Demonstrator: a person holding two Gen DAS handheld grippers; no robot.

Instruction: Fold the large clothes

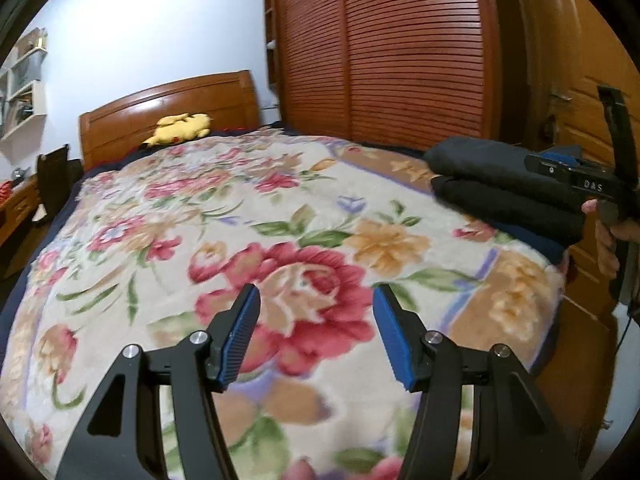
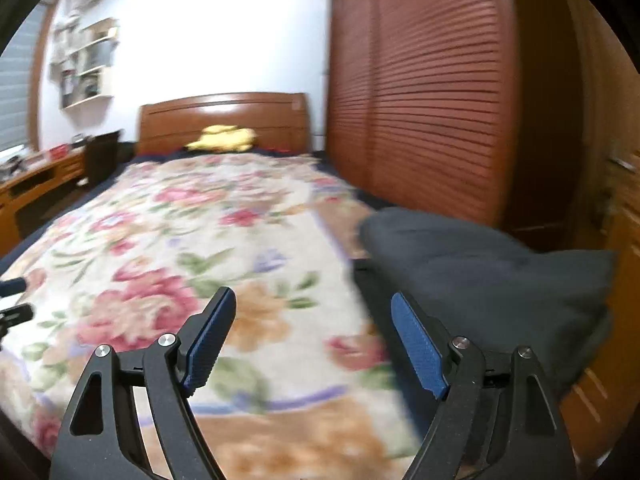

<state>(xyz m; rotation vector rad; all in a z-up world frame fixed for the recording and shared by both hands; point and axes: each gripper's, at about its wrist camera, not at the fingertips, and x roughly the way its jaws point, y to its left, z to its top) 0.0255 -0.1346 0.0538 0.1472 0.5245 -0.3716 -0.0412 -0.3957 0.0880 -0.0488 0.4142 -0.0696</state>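
Over on the left a wooden bench runs along the wall with shelves above it, and a dark chair stands at its end. The bed takes up most of the room, spread with a floral blanket, and a yellow plush toy lies against the wooden headboard.

The left gripper hangs over the big red rose in the blanket, its blue-padded fingers spread apart with nothing between them. The right gripper is likewise released, fingers wide, above the blanket's near right part (that view is quite blurred).

The folded dark clothes sit as a stack of two layers on the bed's right edge, just beside the right gripper's right finger. From the left wrist view the right gripper's body shows right by the stack, a bare hand on its handle. Behind the stack stands a slatted wooden wardrobe.
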